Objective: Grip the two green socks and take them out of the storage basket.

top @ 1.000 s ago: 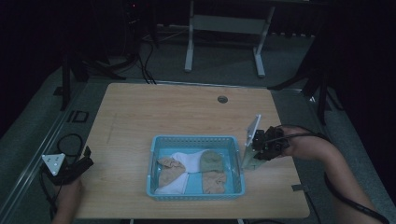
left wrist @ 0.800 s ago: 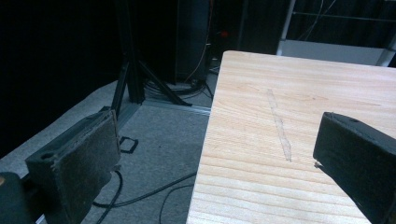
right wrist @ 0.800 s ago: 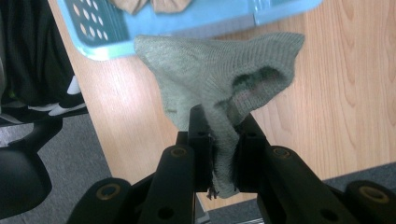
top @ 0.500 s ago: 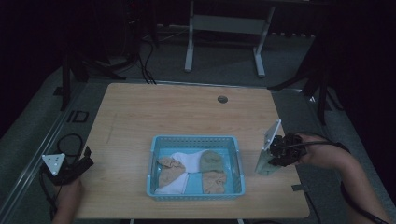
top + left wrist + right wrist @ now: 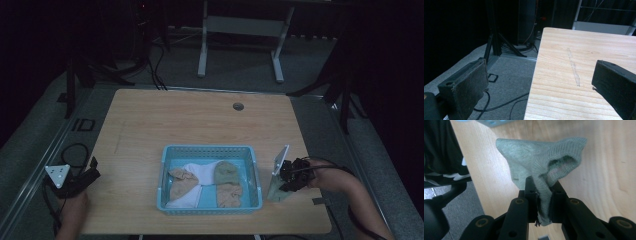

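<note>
A grey-green sock (image 5: 541,157) hangs from my right gripper (image 5: 543,195), whose jaws are shut on its fabric. In the high view this right gripper (image 5: 289,179) sits to the right of the blue basket (image 5: 166,165), low over the table, with the grey-green sock (image 5: 276,191) dangling onto the wood. The basket holds a green sock (image 5: 226,172), tan socks (image 5: 181,181) and white cloth (image 5: 192,170). My left gripper (image 5: 86,177) rests at the table's left edge; in its own view the left gripper (image 5: 536,87) stands open with nothing between its pads.
The wooden table (image 5: 200,120) has a small round grommet (image 5: 238,106) near its far edge. Cables (image 5: 75,152) lie on the floor at the left. A metal frame (image 5: 240,30) stands behind the table.
My right gripper has moved down and to the right, away from the basket, carrying the grey-green sock toward the table top. The left gripper has stayed still.
</note>
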A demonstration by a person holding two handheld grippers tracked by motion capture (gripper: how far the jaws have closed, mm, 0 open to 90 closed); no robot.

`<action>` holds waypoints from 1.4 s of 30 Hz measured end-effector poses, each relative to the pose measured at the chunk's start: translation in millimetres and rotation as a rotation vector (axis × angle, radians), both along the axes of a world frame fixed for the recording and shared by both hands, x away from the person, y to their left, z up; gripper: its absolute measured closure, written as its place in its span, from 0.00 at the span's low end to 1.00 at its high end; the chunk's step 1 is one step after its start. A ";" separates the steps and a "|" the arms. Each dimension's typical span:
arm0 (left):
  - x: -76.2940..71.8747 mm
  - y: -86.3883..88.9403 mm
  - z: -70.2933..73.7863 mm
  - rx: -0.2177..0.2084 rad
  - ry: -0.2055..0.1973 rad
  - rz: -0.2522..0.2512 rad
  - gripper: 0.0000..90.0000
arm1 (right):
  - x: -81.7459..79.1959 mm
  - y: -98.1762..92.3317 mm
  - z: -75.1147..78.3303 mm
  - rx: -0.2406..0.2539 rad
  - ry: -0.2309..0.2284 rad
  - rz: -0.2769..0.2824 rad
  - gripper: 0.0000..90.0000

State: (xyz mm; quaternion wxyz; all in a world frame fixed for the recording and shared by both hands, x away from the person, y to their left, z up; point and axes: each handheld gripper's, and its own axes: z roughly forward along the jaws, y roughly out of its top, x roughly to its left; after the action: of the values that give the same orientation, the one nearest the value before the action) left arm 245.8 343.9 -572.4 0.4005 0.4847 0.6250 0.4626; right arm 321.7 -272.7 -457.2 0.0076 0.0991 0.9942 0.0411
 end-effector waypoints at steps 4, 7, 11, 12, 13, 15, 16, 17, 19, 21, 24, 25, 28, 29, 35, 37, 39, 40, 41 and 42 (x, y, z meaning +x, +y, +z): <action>0.1 0.2 0.0 -0.001 0.001 0.000 0.01 | 4.6 1.1 -20.5 -0.021 0.013 -0.010 0.89; 0.3 -0.2 0.0 0.001 0.001 0.002 0.01 | 8.8 2.8 -32.5 -0.031 0.034 -0.013 0.89; 0.3 -0.4 0.0 0.001 0.001 0.002 0.01 | 12.4 5.2 -45.5 -0.041 0.049 -0.014 0.89; 0.2 -0.4 0.0 0.001 0.001 0.002 0.01 | 13.5 5.5 -47.8 -0.044 0.049 -0.017 0.89; 0.3 -0.3 0.0 0.000 0.001 0.002 0.01 | 14.5 5.6 -50.1 -0.046 0.053 -0.019 0.89; 0.2 -0.2 0.0 -0.001 0.000 0.001 0.01 | 16.4 6.0 -53.9 -0.056 0.054 -0.024 0.89; 0.2 -0.1 0.0 0.000 0.000 0.000 0.01 | 17.0 6.4 -55.3 -0.060 0.054 -0.025 0.88; 0.2 -0.1 0.0 -0.001 0.000 0.000 0.01 | 17.6 6.9 -56.5 -0.062 0.054 -0.027 0.86; 0.2 0.0 0.0 0.000 0.001 -0.001 0.01 | 19.3 7.3 -56.9 -0.070 0.049 -0.031 0.79; 0.2 0.0 0.0 0.000 0.001 0.000 0.01 | 21.6 7.1 -53.3 -0.072 0.039 -0.036 0.69; 0.2 -0.1 0.0 0.000 0.000 0.000 0.01 | 24.5 6.9 -42.2 -0.074 0.020 -0.040 0.62; 0.2 -0.1 0.0 0.001 0.000 0.000 0.01 | 24.7 7.5 -37.1 -0.074 0.013 -0.035 0.60; 0.1 -0.1 0.0 0.002 0.000 -0.001 0.01 | 26.1 10.8 -21.7 -0.083 -0.015 -0.018 0.59; 0.1 -0.3 -0.1 0.000 -0.002 0.000 0.01 | 27.1 12.1 -16.6 -0.087 -0.027 -0.019 0.59; 0.1 0.0 0.0 0.001 0.000 0.000 0.01 | 29.3 28.7 11.1 -0.079 -0.074 0.014 0.60; 0.0 -0.1 0.0 0.002 -0.001 -0.001 0.01 | 29.7 36.7 17.8 -0.081 -0.084 0.036 0.61; 0.0 -0.1 0.0 0.001 -0.001 -0.001 0.01 | 30.0 45.0 23.4 -0.086 -0.090 0.054 0.61; 0.0 -0.1 0.0 0.001 0.000 -0.001 0.01 | 30.6 49.3 25.8 -0.087 -0.096 0.063 0.62; 0.0 0.1 0.0 0.001 0.000 -0.002 0.01 | 30.9 53.6 28.0 -0.085 -0.097 0.070 0.62; 0.0 0.1 0.0 0.000 0.000 -0.002 0.01 | 30.9 58.1 30.1 -0.082 -0.094 0.078 0.62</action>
State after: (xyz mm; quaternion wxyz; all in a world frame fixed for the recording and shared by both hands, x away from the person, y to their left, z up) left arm 245.8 344.0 -572.4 0.4009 0.4854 0.6246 0.4620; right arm 352.6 -214.6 -427.2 0.0569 0.0580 0.9967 0.0053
